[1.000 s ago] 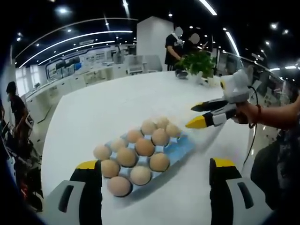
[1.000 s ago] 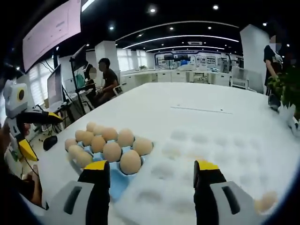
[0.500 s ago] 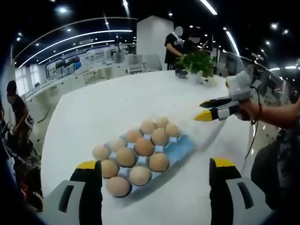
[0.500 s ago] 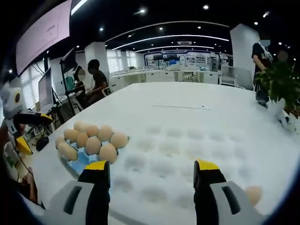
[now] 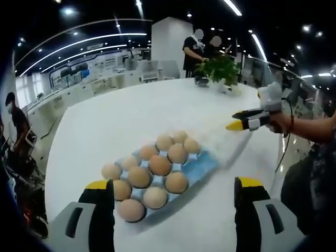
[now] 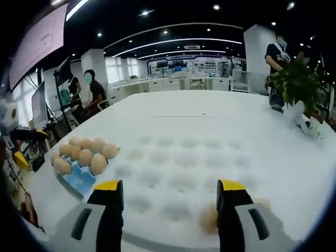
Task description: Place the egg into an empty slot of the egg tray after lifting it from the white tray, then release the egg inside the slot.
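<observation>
Nearer now: egg, long axis unclear

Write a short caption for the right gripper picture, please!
Open right gripper hovers over the white tray, near an egg, with the blue egg tray off to one side.

Left claw and right claw both gape, empty

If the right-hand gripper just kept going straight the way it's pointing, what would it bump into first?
Probably the white moulded tray: the right gripper points, jaws open, along its rows of empty dimples. A tan egg lies just inside the right jaw, slightly off that line. Depth is hard to judge.
</observation>
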`<state>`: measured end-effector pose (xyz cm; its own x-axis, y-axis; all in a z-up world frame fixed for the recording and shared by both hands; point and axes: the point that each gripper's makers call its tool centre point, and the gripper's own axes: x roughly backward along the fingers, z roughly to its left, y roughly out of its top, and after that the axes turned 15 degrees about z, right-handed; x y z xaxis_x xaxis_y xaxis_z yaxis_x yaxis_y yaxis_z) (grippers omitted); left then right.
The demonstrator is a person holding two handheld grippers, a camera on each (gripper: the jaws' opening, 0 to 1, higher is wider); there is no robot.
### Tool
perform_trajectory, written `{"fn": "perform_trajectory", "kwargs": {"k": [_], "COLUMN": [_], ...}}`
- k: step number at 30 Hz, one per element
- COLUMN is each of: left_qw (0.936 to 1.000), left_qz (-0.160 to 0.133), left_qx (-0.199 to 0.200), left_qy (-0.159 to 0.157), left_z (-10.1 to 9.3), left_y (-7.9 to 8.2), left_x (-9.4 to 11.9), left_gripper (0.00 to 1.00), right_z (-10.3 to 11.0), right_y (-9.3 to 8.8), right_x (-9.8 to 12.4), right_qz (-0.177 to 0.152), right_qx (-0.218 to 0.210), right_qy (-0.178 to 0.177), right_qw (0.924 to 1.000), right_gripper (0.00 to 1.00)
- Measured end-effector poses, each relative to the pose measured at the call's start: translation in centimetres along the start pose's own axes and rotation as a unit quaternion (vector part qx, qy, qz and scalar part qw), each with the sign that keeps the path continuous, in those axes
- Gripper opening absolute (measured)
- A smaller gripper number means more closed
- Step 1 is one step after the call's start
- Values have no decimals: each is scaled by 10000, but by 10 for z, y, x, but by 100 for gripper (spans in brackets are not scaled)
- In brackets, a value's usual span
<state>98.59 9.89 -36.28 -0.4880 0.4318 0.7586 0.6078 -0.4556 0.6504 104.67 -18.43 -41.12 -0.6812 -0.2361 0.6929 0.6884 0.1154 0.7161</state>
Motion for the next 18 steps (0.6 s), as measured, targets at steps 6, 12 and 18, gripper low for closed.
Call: {"fn": "perform_trajectory", "kwargs": {"k": [6, 12, 18], "left_qw": [10000, 10000, 10000], "left_qz": [-1, 1, 33], "left_qx": [-32, -39, -52], "left_qy": [-23, -29, -46], "left_z": [-1, -1, -1], "left_y": [1, 1, 0], "left_x": [-1, 0, -1], "left_gripper": [97, 96, 96], "right_z": [-8, -18, -26], "right_y": [-2, -7, -13], "right_x": [2, 4, 7], "right_qz": [-4, 10, -23], "right_qx": [-90, -206, -388], "right_qy": [-91, -163, -248], "right_qw": [9999, 9997, 9989], "right_gripper": [75, 74, 70]}}
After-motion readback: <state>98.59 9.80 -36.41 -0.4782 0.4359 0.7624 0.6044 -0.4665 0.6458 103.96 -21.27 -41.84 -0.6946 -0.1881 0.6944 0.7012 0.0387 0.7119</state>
